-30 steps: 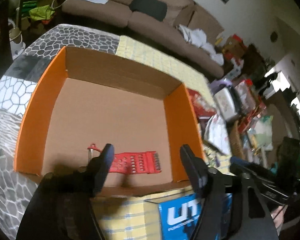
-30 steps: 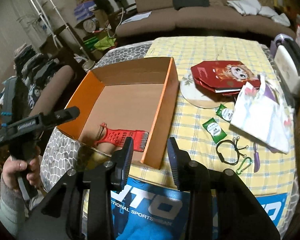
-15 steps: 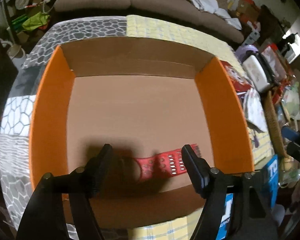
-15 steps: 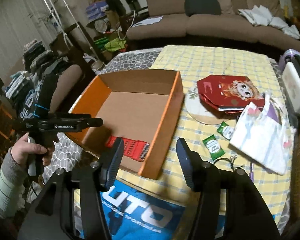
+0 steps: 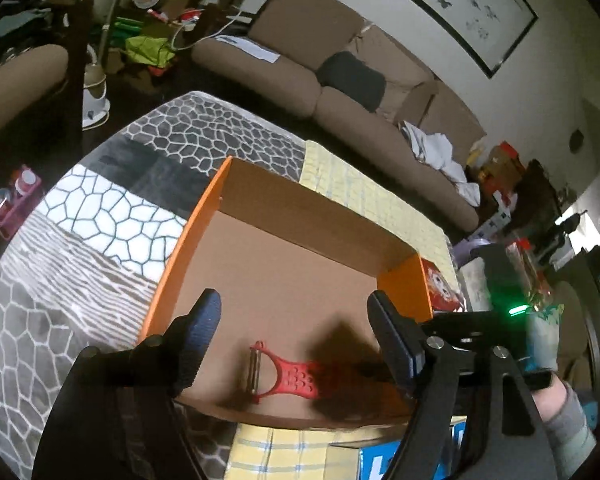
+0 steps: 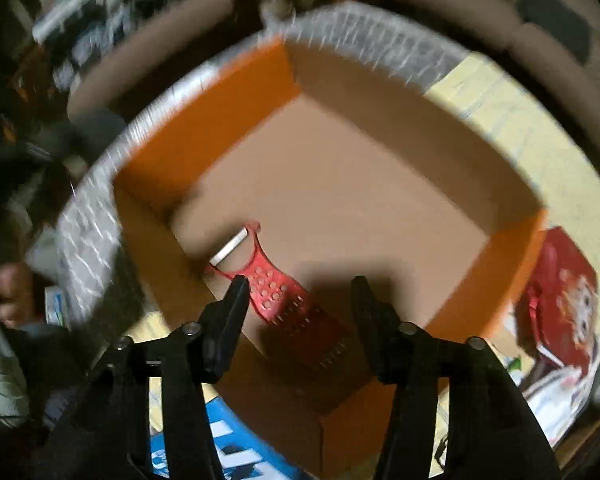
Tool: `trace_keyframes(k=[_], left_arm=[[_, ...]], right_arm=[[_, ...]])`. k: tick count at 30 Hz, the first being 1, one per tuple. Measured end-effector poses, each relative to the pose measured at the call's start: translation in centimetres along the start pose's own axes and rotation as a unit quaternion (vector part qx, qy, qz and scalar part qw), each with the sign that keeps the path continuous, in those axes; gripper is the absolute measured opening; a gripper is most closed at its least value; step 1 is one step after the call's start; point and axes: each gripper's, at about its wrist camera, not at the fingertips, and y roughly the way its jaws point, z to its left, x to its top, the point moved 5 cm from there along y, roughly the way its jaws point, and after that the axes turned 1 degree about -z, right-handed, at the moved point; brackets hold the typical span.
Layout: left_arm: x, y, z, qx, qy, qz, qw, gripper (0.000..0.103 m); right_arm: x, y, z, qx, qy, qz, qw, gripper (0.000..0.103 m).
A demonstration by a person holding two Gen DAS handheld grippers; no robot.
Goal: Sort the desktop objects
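Red peeler [image 6: 276, 292] lies flat on the floor of the box [image 5: 188, 248], hard by the near wall, blade end to the left, nothing else in the box with it.

Right gripper [image 6: 298, 312] hangs steeply over the peeler's handle, jaws closing, with nothing between the pads that I can see; the picture is smeared, so contact is hard to judge, but it looks clear of the plastic.

Left gripper [image 5: 294, 334] is poised at the near edge of the box, jaws parted and widening, empty.

Risks as I judge them:
- Two tools crowd one corner; the right gripper shows close beside the left finger [image 5: 395, 344], and a clash looks possible.
- A fast descent could drive a finger into the near wall and shove the box across the tablecloth [image 5: 100, 216].
- The peeler is thin and flat; pads may skid off or pin it.
- The bare blade could catch on the cardboard.
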Motion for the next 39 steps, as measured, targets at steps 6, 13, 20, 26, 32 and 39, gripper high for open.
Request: trace_keyframes(k=[6,13,20,26,32,39], left_arm=[[0.3,0.8,0.4,-0.046,-0.022,0.014,0.9986,0.078],[0.0,2.1,0.2,-0.047,-0.019,0.03,0.9983,0.078],[-0.3,3.2,-0.5,-0.03,0.008,0.047,0.9984,0.078],[-1.0,5.0,-1.6,-0.011,0.04,0.069,0.9968,0.077],[-1.2,5.2,-1.2,0.002,0.029,0.068,0.9972,0.077],[-0.7,4.1,-0.4,-0.001,0.016,0.057,0.9982,0.077]], right_arm=[[-0.2,4.2,0.5,0.025,-0.033,0.053,0.998,0.039],[-0.9,7.0,0.2,-0.002,-0.057,0.102,0.993,0.019],[-0.9,5.5,-5.4,-0.065,0.041,0.072,0.994,0.007],[-1.5,1.7,-9.8,-0.094,0.133,0.022,0.986,0.002],[-2.1,-0.3,-8.9,-0.059,0.167,-0.008,0.984,0.053],[1.0,4.6,-5.5,-0.096,0.163,0.036,0.981,0.061]])
